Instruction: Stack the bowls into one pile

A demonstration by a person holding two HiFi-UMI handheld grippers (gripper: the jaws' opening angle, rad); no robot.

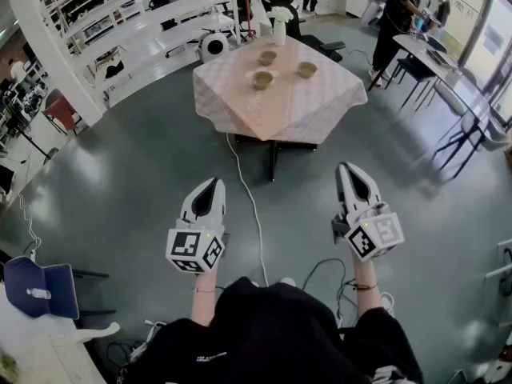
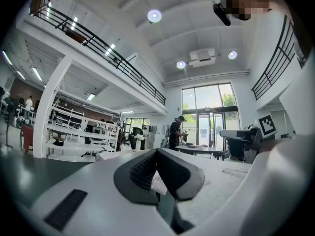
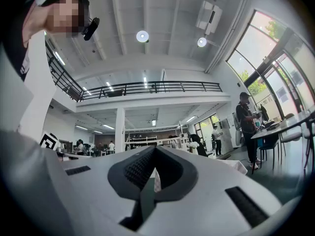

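Observation:
Three bowls stand apart on a table with a pale checked cloth point(image 1: 320, 106) across the room: one in front point(image 1: 262, 79), one behind it point(image 1: 267, 57), one to the right point(image 1: 307, 70). My left gripper point(image 1: 213, 184) and right gripper point(image 1: 345, 169) are held side by side above the grey floor, well short of the table. Both are shut with nothing between the fingers. In the left gripper view the left gripper point(image 2: 156, 151) points level at the room; in the right gripper view the right gripper point(image 3: 153, 149) tilts slightly upward.
A white vase point(image 1: 279, 27) stands at the table's far edge. A white cable point(image 1: 250, 198) runs over the floor from the table toward me. White benches point(image 1: 152, 26) line the left; a person point(image 1: 398, 14) stands by a desk with chairs point(image 1: 472, 130) at right. A blue chair point(image 1: 42, 288) is near left.

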